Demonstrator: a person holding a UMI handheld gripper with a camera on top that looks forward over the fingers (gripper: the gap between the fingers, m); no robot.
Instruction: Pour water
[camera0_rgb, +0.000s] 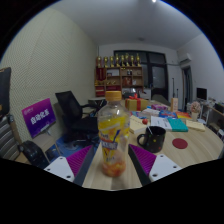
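Note:
A clear plastic bottle (114, 130) with an orange cap and a yellow label stands upright on the wooden table (195, 148). It holds orange-tinted liquid. My gripper (114, 166) is open, and the bottle stands between the two fingers with table showing on either side of its base. The purple pads (78, 160) flank it. A black mug (152, 136) stands on the table just right of the bottle, beyond the right finger.
A red round coaster (180, 143) lies right of the mug. Books and clutter (172, 122) sit further back on the table. A black office chair (70, 106) and a purple sign (40, 117) stand to the left. Shelves (122, 75) line the far wall.

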